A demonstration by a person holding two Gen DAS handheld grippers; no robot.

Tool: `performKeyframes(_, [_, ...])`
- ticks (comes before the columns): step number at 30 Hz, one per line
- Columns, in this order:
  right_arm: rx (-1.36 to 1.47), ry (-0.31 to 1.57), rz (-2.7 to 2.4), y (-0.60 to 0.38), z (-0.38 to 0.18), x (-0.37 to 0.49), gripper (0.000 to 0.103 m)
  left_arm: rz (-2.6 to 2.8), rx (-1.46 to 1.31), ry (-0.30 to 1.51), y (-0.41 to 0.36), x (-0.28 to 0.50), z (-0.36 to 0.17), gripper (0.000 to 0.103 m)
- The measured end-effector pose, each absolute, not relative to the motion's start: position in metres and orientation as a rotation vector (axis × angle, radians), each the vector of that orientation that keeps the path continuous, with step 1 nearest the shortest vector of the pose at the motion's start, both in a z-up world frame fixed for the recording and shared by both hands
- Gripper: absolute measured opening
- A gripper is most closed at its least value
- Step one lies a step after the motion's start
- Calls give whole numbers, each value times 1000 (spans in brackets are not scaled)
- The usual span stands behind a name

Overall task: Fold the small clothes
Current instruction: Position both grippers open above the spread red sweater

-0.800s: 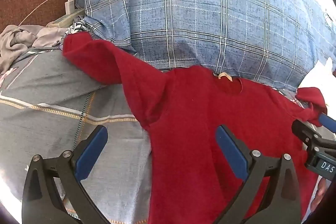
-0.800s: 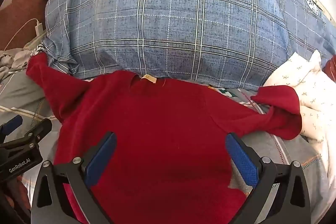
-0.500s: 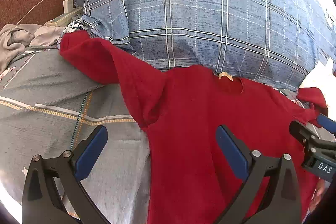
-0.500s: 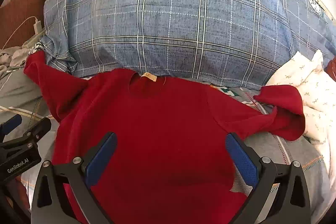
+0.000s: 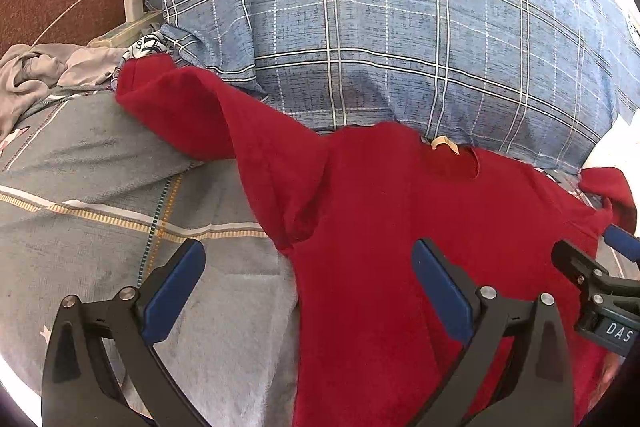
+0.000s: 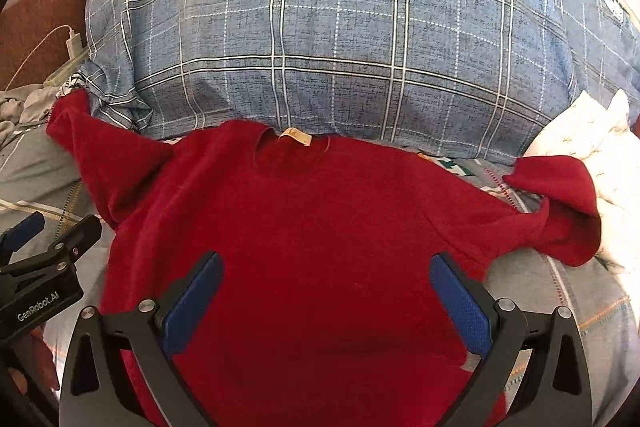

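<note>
A small red long-sleeved sweater [image 6: 320,227] lies face up on the grey bed sheet [image 5: 80,187], collar toward the big blue plaid pillow. Its left sleeve [image 5: 180,107] stretches out to the left; its right sleeve [image 6: 560,211] is bunched and curled at the right. My left gripper [image 5: 308,291] is open and empty, hovering over the sweater's left side seam. My right gripper [image 6: 326,295] is open and empty above the sweater's lower chest. Each gripper shows at the edge of the other's view.
A blue plaid pillow [image 6: 340,47] rises right behind the collar. A white patterned pillow [image 6: 580,139] sits at the right. Crumpled grey clothing [image 5: 36,75] and a white charger with cable [image 5: 132,3] lie at the far left.
Both grippers have drifted slightly forward and lower over the sweater. The sweater has not moved, and both grippers stayed open.
</note>
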State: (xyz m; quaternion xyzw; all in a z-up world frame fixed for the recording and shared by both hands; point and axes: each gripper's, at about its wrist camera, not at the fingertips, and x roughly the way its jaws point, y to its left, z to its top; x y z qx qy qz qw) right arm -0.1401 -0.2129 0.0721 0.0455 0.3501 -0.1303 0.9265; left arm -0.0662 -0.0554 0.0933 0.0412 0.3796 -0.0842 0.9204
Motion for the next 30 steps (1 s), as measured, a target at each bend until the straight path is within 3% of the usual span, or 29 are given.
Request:
performKeyframes(16, [170, 743, -168, -207, 61, -127, 103, -142, 82, 789, -38, -48, 88, 103])
performKeyframes(30, [177, 812, -110, -198, 50, -120, 102, 53, -92, 763, 71, 41, 132, 103])
